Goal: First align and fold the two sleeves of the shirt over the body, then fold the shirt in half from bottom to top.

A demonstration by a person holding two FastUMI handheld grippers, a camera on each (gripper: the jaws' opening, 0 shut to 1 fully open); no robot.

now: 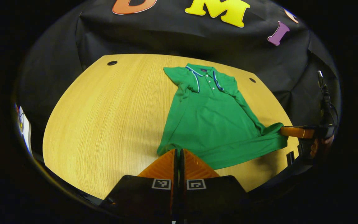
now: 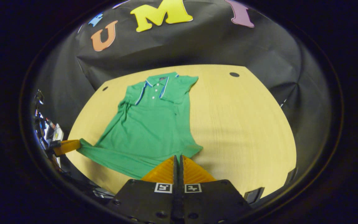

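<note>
Green shirt [image 1: 213, 124] lying collar-far on the pale wood surface [image 1: 104, 124], black cloth wall behind; left gripper [image 1: 179, 152] and right gripper [image 2: 178, 158] each pinch a hem corner

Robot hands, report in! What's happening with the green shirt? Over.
Both grippers, left and right, jaws closed on the shirt's bottom hem corners. Sleeves folded in. Table ahead, nothing blocking.

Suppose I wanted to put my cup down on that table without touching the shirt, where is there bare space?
The widest bare stretch of table lies between the shirt and the edge on the left gripper's side. A similar bare stretch lies past the right gripper. It is crowded along the near hem, where both grippers sit at the shirt's bottom corners.
</note>
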